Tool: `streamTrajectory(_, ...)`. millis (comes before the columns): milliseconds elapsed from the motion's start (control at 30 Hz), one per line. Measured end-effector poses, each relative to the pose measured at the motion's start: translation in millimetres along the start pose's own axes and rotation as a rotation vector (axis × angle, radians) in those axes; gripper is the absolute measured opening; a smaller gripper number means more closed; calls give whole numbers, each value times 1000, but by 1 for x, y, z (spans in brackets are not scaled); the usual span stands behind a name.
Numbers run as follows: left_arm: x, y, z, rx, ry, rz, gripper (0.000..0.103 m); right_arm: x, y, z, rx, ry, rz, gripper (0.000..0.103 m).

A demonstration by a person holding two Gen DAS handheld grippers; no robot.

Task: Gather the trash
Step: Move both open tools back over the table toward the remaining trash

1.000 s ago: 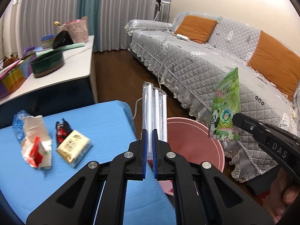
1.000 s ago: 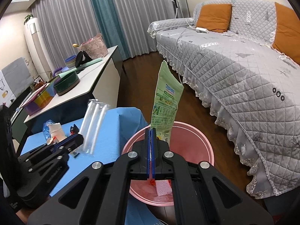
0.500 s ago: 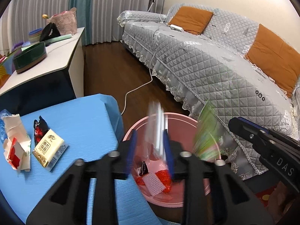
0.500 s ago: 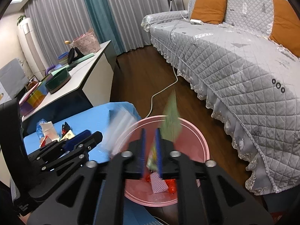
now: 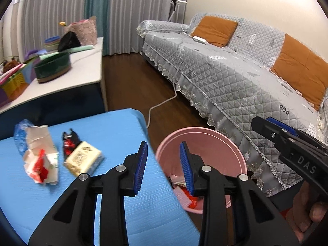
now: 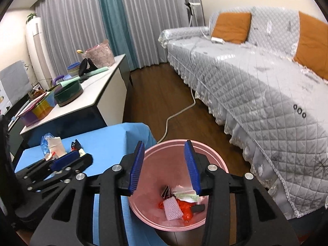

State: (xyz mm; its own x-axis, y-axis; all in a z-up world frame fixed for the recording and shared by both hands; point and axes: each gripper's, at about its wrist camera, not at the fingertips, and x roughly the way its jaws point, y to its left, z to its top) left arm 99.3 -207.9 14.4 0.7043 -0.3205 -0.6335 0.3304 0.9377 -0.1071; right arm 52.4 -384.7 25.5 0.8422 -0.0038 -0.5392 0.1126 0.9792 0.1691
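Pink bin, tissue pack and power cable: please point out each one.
pink bin [image 6: 205, 153], right wrist view, far inner wall.
tissue pack [image 5: 83, 160], left wrist view, top face.
power cable [image 6: 180, 112], right wrist view, floor stretch.

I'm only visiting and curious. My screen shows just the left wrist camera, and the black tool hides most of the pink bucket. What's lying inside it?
Observer: The right wrist view looks straight into the pink bucket. A white foam net, red wrappers and a green-and-white packet lie at the bottom.
Operator: Is the other tool holding anything?
Observer: No. The right gripper has nothing between its blue pads, and its jaws are opening above the bucket.
Operator: Anything in the room I'm missing?
Observer: A tall white standing unit in the far left corner beside the curtains, with a plant on top.
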Motion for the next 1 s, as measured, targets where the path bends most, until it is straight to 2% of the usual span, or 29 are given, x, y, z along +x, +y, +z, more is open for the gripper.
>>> streamTrajectory(333,-60,68,-5,-36,-59,83,33,-18,46,-2,-52,-40,46,42)
streamTrajectory(567,-82,122,-13,-85,-83,156,33,-20,82,-10,-116,-56,73,59)
streamTrajectory(733,-75,156,-31,-159,-72,200,33,-9,102,-18,-159,-34,92,70)
streamTrajectory(900,-54,175,-42,-193,-54,243,33,9,117,-25,-186,-8,101,82)
streamTrajectory(1000,-41,180,-46,-200,-40,243,33,21,124,-28,-199,10,106,86)
